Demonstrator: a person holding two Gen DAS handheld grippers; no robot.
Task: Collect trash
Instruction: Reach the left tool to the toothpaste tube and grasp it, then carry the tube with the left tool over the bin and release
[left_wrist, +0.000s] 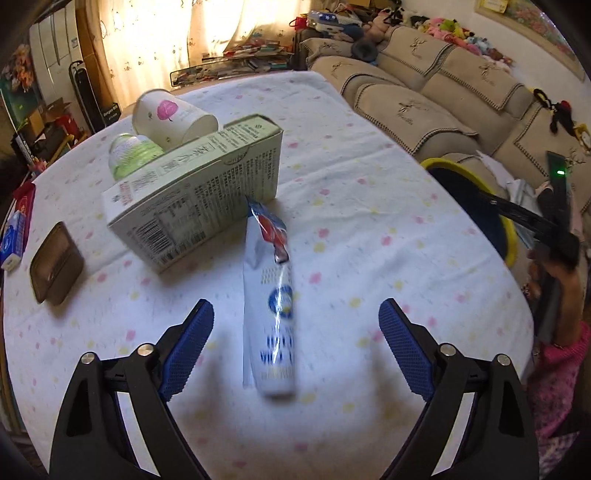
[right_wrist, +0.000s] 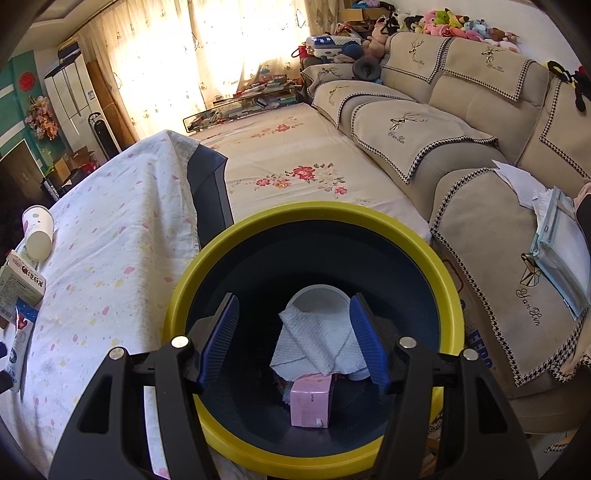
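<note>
The bin (right_wrist: 314, 458), yellow-rimmed and dark inside, is taken as the landmark; it stands just off the table (left_wrist: 369, 177) edge, beside the sofa (right_wrist: 461, 122).

Directly above the bin's mouth the right gripper (right_wrist: 295, 339) is held, its jaws partly apart and nothing gripped between them. Inside the bin a pink box (right_wrist: 310, 402), a white tissue (right_wrist: 314, 343) and a white cup (right_wrist: 321, 299) are already seen, so part of the trash is judged collected.

Across the table from the bin the left gripper (left_wrist: 295, 347) is poised with jaws spread wide. A white-and-blue wrapper (left_wrist: 271, 317) lies between the fingers (left_wrist: 188, 347) but is not pressed by them; it is judged the next piece to be taken.

Farther from the bin, a green carton (left_wrist: 192, 195) is left lying on the cloth, with a small green bottle (left_wrist: 131, 153) and a tipped paper cup (left_wrist: 170, 118) just behind it. Farthest from the bin, near the opposite table edge, a brown case (left_wrist: 55, 262) and a red-and-blue packet (left_wrist: 16, 229) are seen; whether these count as trash cannot be told.

Roughly half the work is judged left.
</note>
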